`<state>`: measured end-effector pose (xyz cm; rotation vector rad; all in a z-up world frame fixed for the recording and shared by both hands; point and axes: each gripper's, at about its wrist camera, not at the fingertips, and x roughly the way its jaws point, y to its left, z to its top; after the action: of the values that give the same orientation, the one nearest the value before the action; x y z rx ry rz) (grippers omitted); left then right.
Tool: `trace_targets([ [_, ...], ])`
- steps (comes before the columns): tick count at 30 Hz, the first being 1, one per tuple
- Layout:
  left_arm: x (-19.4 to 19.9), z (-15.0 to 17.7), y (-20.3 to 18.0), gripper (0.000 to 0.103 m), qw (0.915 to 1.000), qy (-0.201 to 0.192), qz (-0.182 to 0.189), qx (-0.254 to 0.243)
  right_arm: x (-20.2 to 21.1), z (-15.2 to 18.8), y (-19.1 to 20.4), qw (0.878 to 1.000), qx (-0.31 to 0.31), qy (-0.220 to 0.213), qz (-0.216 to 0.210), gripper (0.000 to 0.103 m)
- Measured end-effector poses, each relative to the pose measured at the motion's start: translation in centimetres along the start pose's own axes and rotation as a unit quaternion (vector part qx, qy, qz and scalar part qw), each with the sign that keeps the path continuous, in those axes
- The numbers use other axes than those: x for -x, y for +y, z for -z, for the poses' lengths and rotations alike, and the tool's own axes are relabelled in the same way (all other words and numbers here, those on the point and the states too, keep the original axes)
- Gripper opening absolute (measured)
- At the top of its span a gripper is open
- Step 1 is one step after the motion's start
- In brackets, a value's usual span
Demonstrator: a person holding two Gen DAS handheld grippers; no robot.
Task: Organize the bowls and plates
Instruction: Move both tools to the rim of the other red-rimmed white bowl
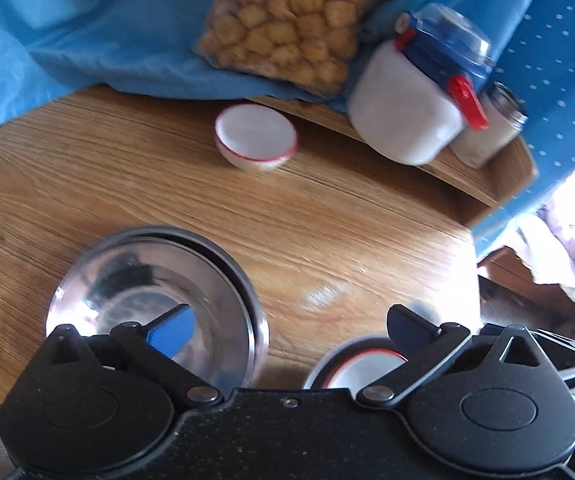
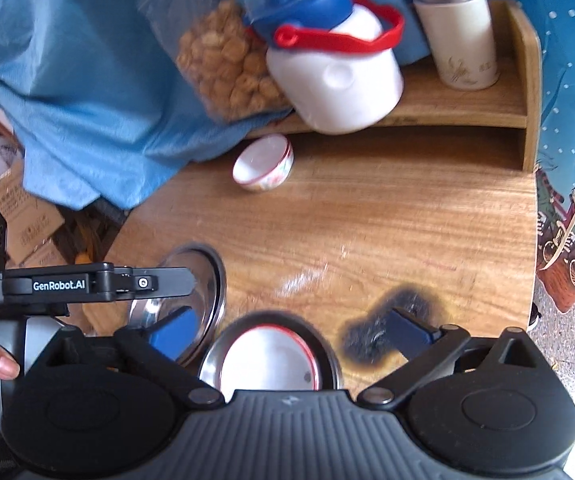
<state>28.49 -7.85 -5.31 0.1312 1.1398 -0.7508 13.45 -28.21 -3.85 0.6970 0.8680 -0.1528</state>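
Steel plates (image 1: 159, 292) sit stacked, a red-rimmed white bowl (image 2: 267, 364) rests on its plate, while your left claw (image 1: 287, 320) and right claw (image 2: 287, 328) gape empty, leaving the small white bowl (image 1: 255, 136) at upper centre.

- A wooden table (image 2: 367, 220) is carrying the dishes; a dark scorch mark (image 2: 391, 320) is showing beside the right claw's fingers.
- Steel plates (image 1: 159, 280) are lying under the left claw.
- A plate with a white bowl (image 2: 267, 360) is sitting between the claws.
- A small red-rimmed bowl (image 2: 263, 164) is resting far ahead.
- A wooden shelf (image 2: 467, 104) is standing behind it.
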Motion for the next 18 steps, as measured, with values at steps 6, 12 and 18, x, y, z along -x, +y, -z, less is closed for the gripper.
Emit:
trace_targets([
  [6, -0.3, -1.1, 0.5, 0.102, 0.9998, 0.006, -0.021, -0.003, -0.2, -0.3, -0.4, 1.000, -0.011, -0.013, 0.006, 0.103],
  [12, -0.5, -1.2, 1.5, 0.102, 0.9995, 0.010, -0.030, 0.005, -1.1, -0.6, 0.2, 1.000, -0.013, -0.010, 0.013, 0.103],
  [18, -1.1, -1.4, 3.1, 0.102, 0.9991, 0.021, -0.037, 0.005, -2.8, -1.0, 2.3, 1.000, 0.017, 0.008, 0.024, 0.103],
])
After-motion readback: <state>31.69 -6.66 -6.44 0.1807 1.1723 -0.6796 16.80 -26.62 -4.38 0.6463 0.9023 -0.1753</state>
